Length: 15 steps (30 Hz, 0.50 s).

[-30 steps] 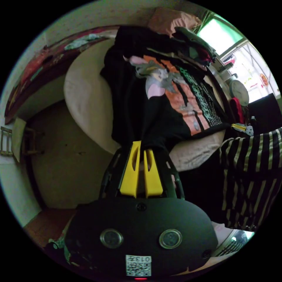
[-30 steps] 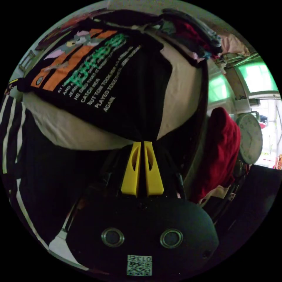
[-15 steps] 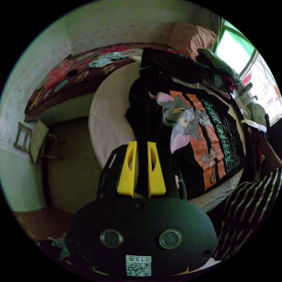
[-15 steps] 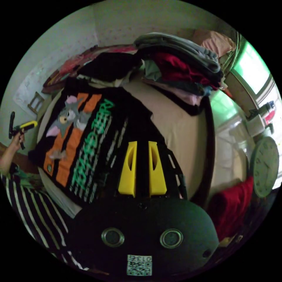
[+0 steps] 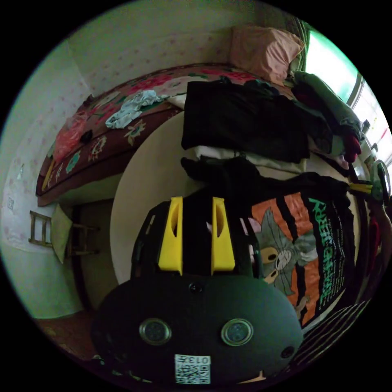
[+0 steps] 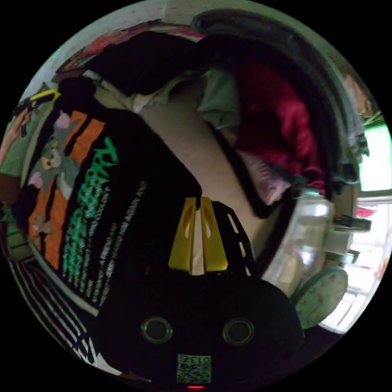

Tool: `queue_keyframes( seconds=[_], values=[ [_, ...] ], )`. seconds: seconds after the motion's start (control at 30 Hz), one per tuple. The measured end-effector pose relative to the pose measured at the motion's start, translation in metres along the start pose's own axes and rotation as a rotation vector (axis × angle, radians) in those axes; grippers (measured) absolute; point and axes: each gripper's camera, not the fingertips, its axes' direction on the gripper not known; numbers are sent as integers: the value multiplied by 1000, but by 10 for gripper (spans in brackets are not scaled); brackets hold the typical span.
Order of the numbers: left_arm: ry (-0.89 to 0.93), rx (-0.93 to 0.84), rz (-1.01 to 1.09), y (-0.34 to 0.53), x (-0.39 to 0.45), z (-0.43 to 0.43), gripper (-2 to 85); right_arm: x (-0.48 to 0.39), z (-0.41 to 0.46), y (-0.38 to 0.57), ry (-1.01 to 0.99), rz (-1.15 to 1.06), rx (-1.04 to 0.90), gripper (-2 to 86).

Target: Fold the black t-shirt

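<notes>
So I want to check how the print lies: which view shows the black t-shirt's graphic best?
The right gripper view: the black t-shirt lies spread on the round table, cartoon and green lettering both visible. In the left gripper view the black t-shirt sits partly behind the left hand-held gripper.

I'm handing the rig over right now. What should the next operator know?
Left gripper: open, over the black t-shirt.
Right gripper: jaws nearly together at the shirt's edge; grip unclear.
Shirt lies print-up on the round table, beside a stack of clothes.
Done: shirt spread out.
Left: every fold; none visible yet.
</notes>
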Motion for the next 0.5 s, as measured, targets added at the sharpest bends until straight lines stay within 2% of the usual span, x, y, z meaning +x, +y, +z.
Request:
queue_keyframes(
  seconds=[0.07, 0.1, 0.17, 0.23, 0.33, 0.43, 0.5],
  values=[
    [-54, -21, 43, -15, 10, 9, 61, 6, -5, -1, 126, 46, 54, 18],
    [-135, -61, 51, -24, 14, 16, 42, 9, -5, -2, 174, 68, 79, 19],
    [-243, -87, -46, -33, 9, 23, 35, 10, 2, -4, 196, 86, 70, 24],
    [-165, -91, -268, -34, -19, 29, 45, 8, 14, -5, 192, 103, 35, 33],
    [-11, 8, -395, -22, -45, 23, 70, 15, 31, 2, 72, 213, 0, 90],
    [42, 120, -364, -2, -47, 6, 74, 33, 32, 21, -78, 382, -4, 113],
    [46, 137, -260, 14, -32, -1, 73, 34, 9, 47, -94, 430, 125, 88]
  ],
)
